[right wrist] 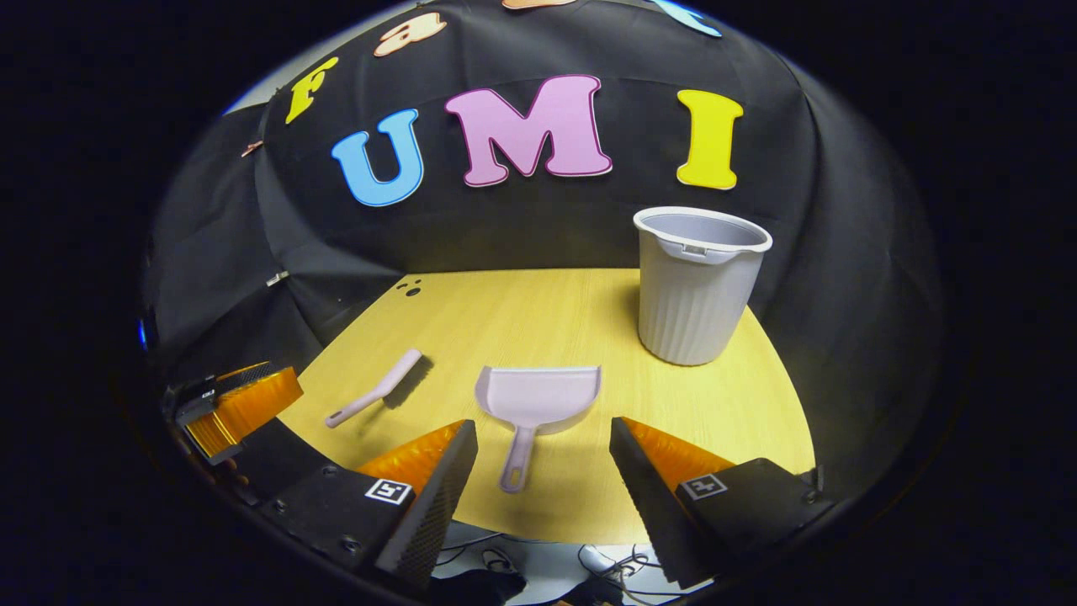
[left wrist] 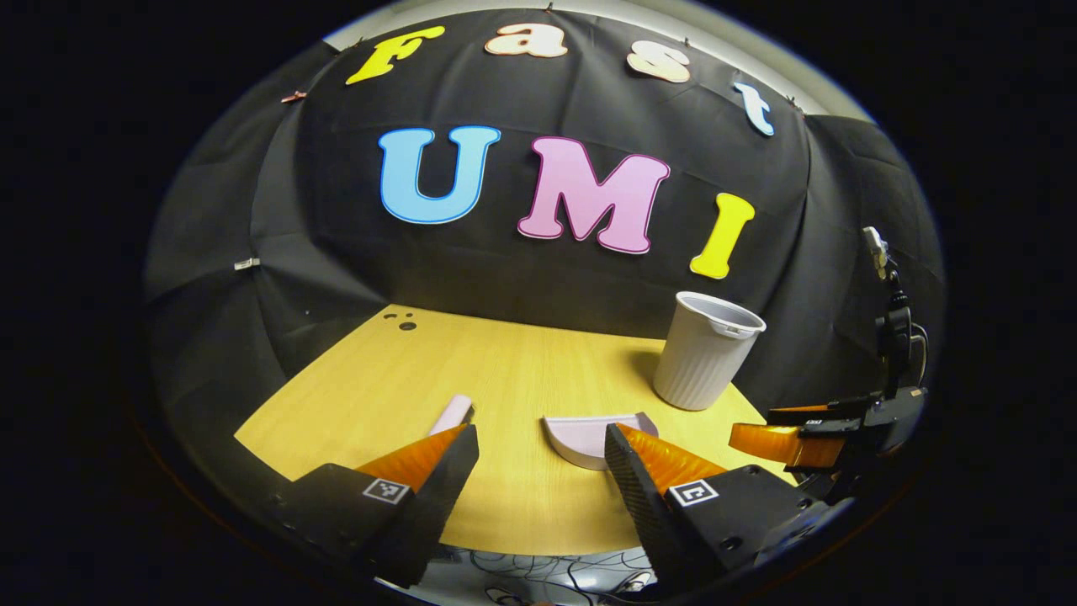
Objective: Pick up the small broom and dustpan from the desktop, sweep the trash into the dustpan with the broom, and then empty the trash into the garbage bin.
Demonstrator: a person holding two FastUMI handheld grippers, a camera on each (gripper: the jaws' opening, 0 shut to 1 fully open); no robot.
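broom [right wrist: 380, 389]: lying flat on the desk [right wrist: 538, 311], toward the left side of the near edge. Pale pink, thin handle pointing at the near-left corner, dark bristle head at the far end. In the left gripper view just its pink end [left wrist: 453, 414] peeks past a finger.

dustpan [right wrist: 538, 397]: flat on the desk too, around the middle of the near edge, just right of the broom but not touching it. Same pale pink, mouth facing the far edge, short handle toward the near edge. Looks empty as far as I can see.

garbage bin [right wrist: 697, 284]: upright near the far-right corner, well apart from the other two. Ribbed pale grey, open top; can't see inside from either camera.

trash: honestly can't spot any on the wood. Only a few small dark dots up by the far-left corner, too tiny to say what they are.

left gripper [left wrist: 538, 459]: fingers spread wide, nothing between them, hanging over the near edge on the broom side.

right gripper [right wrist: 543, 459]: also spread wide with nothing in it, over the near edge, dustpan handle sitting in line between its fingers but further out.

progress: tricky one. Both tools down, nothing held, no obvious trash. That fits tools waiting to be picked up, and it fits just as well a sweep that's over, with the trash in the bin and the tools set back down. These two shots don't settle which.
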